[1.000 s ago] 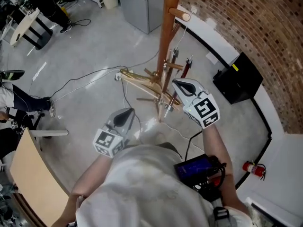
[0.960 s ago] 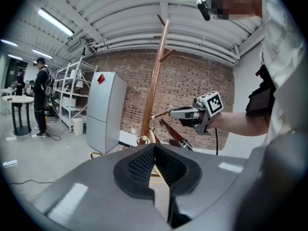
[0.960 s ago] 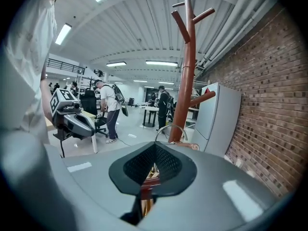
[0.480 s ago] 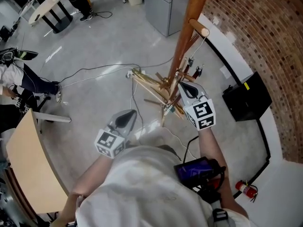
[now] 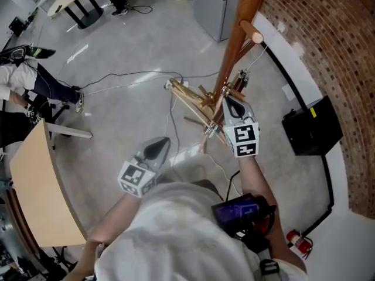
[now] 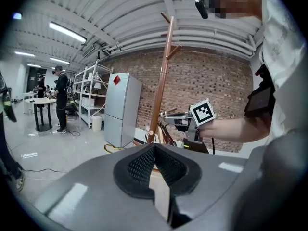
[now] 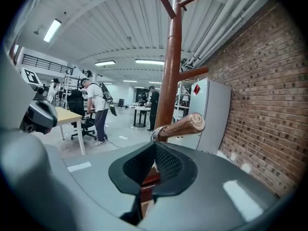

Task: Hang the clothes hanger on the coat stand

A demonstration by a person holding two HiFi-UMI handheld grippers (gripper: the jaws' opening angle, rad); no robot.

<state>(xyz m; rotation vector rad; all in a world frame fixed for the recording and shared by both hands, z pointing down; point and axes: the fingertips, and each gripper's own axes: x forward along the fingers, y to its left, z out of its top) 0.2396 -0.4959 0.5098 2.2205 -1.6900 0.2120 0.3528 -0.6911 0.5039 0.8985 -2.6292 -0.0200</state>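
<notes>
Wooden hanger [image 7: 148,182], pinched in our right gripper's [image 7: 155,147] nearly closed jaws, has its wire hook [image 7: 154,134] against the coat stand's [image 7: 171,71] peg [image 7: 185,125]; we should seat that hook fully before releasing.

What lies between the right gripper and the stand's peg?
Only the clothes hanger, clamped in the right gripper; the right gripper view shows it.

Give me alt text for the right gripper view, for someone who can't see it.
The right hand-held gripper grips a wooden clothes hanger, its metal hook looped over a peg of the tall coat stand. A brick wall stands at right.
</notes>
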